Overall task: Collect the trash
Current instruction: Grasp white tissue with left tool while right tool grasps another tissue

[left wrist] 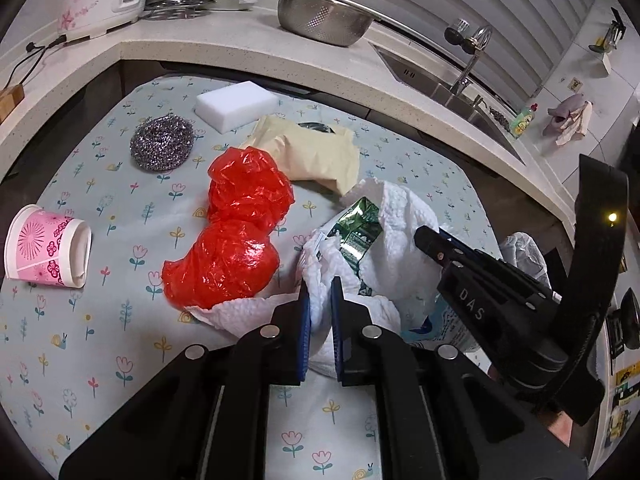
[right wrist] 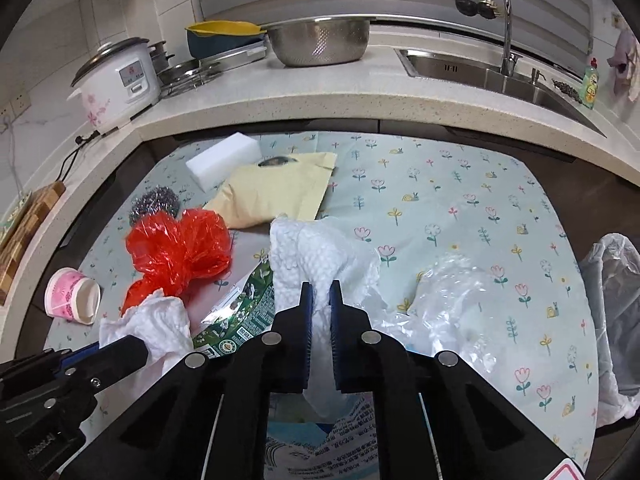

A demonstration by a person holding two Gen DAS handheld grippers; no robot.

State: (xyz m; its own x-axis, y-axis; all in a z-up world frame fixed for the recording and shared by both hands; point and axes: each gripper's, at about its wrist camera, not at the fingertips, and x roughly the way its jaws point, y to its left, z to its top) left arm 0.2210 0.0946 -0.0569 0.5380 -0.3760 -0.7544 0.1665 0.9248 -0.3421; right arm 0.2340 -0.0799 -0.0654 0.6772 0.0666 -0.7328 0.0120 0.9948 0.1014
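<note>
A crumpled white paper towel (left wrist: 400, 220) (right wrist: 316, 256) lies on the flowered tablecloth (left wrist: 100, 340), wrapped around a green foil wrapper (left wrist: 356, 228) (right wrist: 240, 312). My left gripper (left wrist: 320, 300) is shut on the towel's near left fold. My right gripper (right wrist: 320, 296) is shut on another fold of the same towel, to the right of the left one. A crumpled red plastic bag (left wrist: 240, 220) (right wrist: 180, 252) touches the towel on its left. A pink paper cup (left wrist: 48, 248) (right wrist: 72, 296) lies on its side at the far left. A blue-and-white printed packet (right wrist: 320, 448) sits under the towel.
A beige pouch (left wrist: 316, 152), a steel scourer (left wrist: 162, 144) and a white sponge block (left wrist: 236, 104) lie further back. Crumpled clear plastic (right wrist: 452, 292) is on the right. A bag-lined bin (right wrist: 612, 276) stands off the right edge. A counter with a colander (right wrist: 320, 40) and sink (right wrist: 460, 64) runs behind.
</note>
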